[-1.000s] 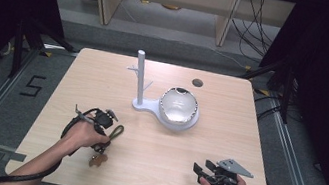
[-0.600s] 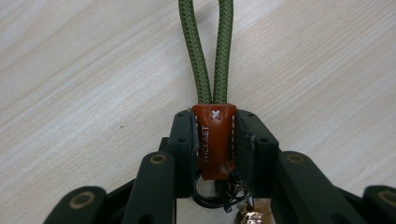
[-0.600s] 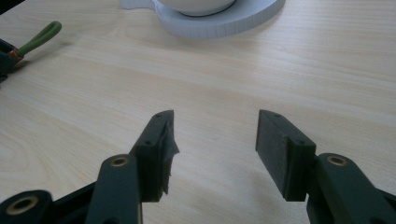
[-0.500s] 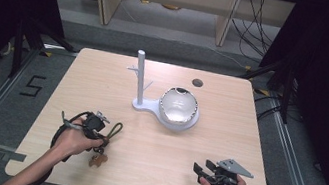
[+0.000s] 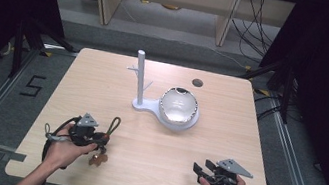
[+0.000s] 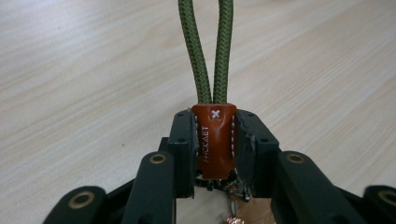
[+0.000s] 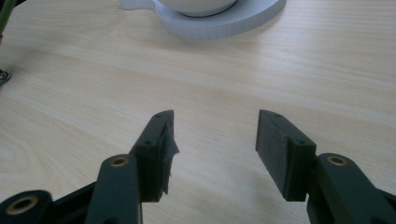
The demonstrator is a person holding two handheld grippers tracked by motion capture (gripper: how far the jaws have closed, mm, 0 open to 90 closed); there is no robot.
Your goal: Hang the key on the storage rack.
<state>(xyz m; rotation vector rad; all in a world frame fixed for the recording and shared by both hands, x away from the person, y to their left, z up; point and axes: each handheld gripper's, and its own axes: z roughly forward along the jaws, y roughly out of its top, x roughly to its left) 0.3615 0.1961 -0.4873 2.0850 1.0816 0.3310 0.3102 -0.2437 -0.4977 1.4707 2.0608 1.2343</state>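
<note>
Left gripper (image 5: 94, 137): low in the lower left of the high view, in the person's left hand; its jaws are clamped on the brown leather tab (image 6: 215, 140) of a keychain, one pad against each side of the tab.
Keychain: the tab sits upright between the pads at the centre of the left gripper view; a green cord loop (image 6: 205, 51) rises from it toward the top of that frame. In the high view the loop (image 5: 114, 125) lies on the table just right of the gripper, and a small coppery charm (image 5: 97, 159) rests below it.
Metal bits: a few rings hang under the tab at the bottom of the left gripper view, partly hidden by the jaws.
Right gripper (image 5: 200, 172): lower right of the high view, held in the person's right hand; jaws wide apart with bare table between them.
Table (image 5: 103, 82): light wood, filling the middle of the high view.
White stand (image 5: 141, 76): an upright post with short pegs, centre of the high view, well apart from both grippers.
Bowl (image 5: 178, 107): shiny, seated on the stand's round base (image 7: 224, 25), just right of the post.
In the way: open tabletop lies between the keychain and the stand.
Dark disc (image 5: 197, 83): small, near the table's far edge, upper right of the bowl.
</note>
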